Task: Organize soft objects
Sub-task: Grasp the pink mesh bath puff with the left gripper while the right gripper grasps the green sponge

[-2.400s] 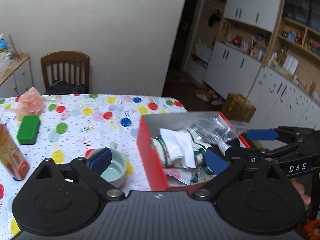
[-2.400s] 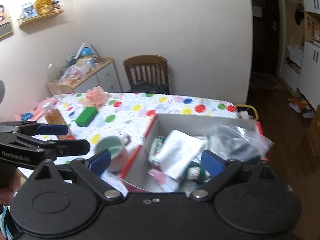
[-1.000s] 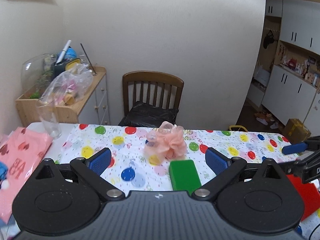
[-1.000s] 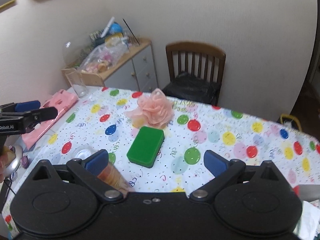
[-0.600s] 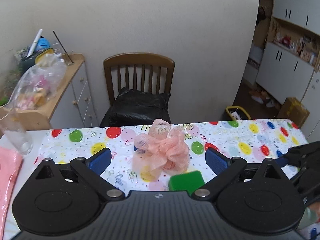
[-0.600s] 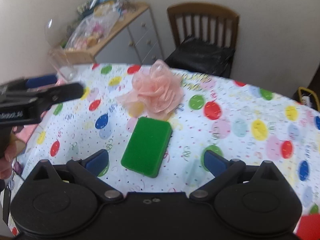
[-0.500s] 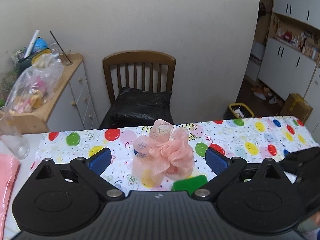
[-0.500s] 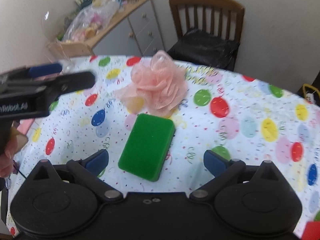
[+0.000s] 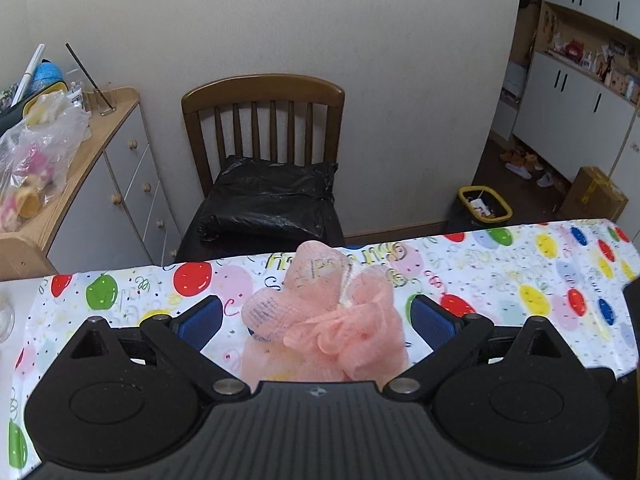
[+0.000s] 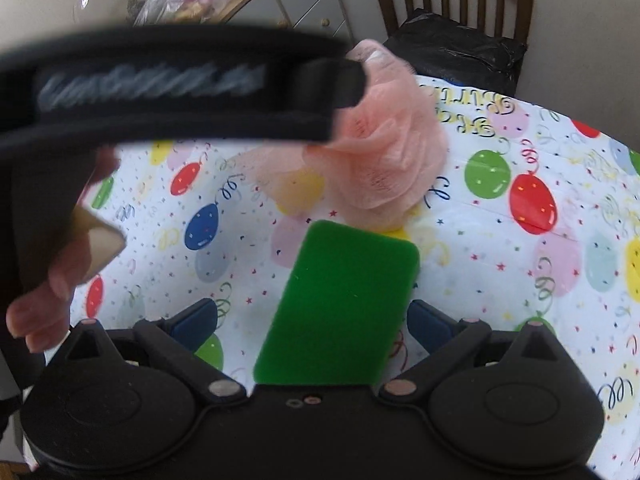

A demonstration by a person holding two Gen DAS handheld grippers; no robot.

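Note:
A pink mesh bath pouf lies on the balloon-print tablecloth near the table's far edge. My left gripper is open, its blue pads standing on either side of the pouf. A green sponge lies flat just in front of the pouf. My right gripper is open with the sponge's near end between its pads. In the right wrist view the left gripper crosses the upper left as a blurred black bar, tip at the pouf, with a person's hand below it.
Behind the table stands a wooden chair with a black bag on its seat. A sideboard with a plastic bag is at the left. A yellow bin and a cardboard box sit on the floor at the right.
Both grippers have moved forward and down. The pouf now sits between the left pads and the sponge between the right pads. The left gripper has swung across the right wrist view.

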